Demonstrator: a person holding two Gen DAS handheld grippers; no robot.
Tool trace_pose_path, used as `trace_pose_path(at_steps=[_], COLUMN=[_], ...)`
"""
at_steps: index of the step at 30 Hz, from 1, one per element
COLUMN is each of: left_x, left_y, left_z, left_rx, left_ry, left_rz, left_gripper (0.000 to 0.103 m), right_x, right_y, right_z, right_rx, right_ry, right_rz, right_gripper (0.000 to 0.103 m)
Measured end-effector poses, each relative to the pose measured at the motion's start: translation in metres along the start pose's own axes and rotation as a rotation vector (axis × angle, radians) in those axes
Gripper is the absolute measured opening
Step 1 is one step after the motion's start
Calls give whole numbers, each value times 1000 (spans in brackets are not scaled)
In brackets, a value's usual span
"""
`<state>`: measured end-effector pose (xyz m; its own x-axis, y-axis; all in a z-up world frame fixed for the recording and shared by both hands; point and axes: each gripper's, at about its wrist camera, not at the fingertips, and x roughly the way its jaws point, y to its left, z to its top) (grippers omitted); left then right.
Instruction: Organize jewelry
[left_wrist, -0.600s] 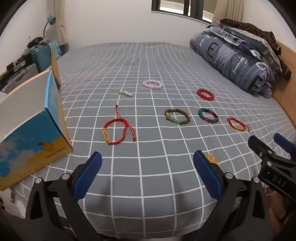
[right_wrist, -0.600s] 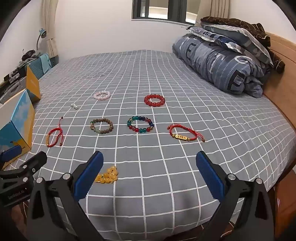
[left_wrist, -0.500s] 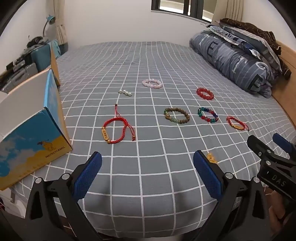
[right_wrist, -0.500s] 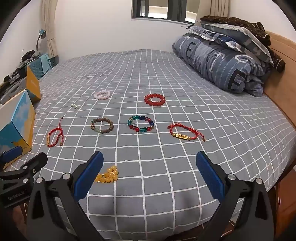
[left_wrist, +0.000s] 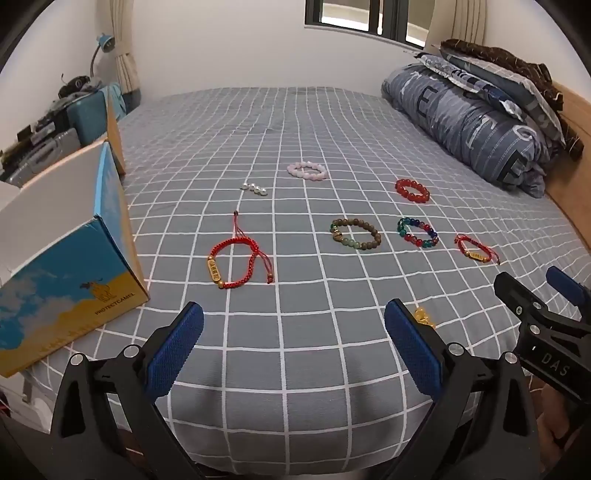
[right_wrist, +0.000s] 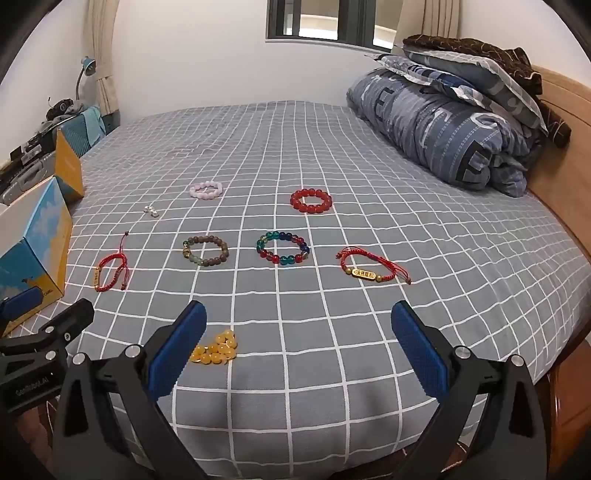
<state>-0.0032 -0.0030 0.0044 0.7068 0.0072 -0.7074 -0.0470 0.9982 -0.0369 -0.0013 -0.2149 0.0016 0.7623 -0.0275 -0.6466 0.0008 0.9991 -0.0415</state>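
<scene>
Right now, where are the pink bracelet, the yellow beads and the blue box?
pink bracelet (right_wrist: 206, 190), right wrist view, on its near bead arc.
yellow beads (right_wrist: 218, 349), right wrist view, middle of the cluster.
blue box (left_wrist: 66, 295), left wrist view, on its printed front face.

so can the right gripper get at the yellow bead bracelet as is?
Probably yes. The right gripper is open and empty, and the yellow bead bracelet lies just beyond its left finger on the bedspread, with nothing covering it.
</scene>
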Motion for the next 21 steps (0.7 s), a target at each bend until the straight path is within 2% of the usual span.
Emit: trace_pose_path(at_steps=[2,6,10,21], left_x=[0,1,3,0], left_y=[0,-2,2,-1], left_z=[0,-1,-1,-3], left_rx=[-2,8,-28,7], left_ry=[6,-10,-3,-22], left_rz=[-11,20,-1,19], left_gripper=[96,96,96,96], right_x=[0,0,0,1], right_y=[0,1,1,2], right_z=[0,0,0,-1], right_rx=[-2,-4,-3,-4], right_ry=[1,1,1,3], right_rz=[-2,-2,-2,0], right_gripper=[96,96,96,96])
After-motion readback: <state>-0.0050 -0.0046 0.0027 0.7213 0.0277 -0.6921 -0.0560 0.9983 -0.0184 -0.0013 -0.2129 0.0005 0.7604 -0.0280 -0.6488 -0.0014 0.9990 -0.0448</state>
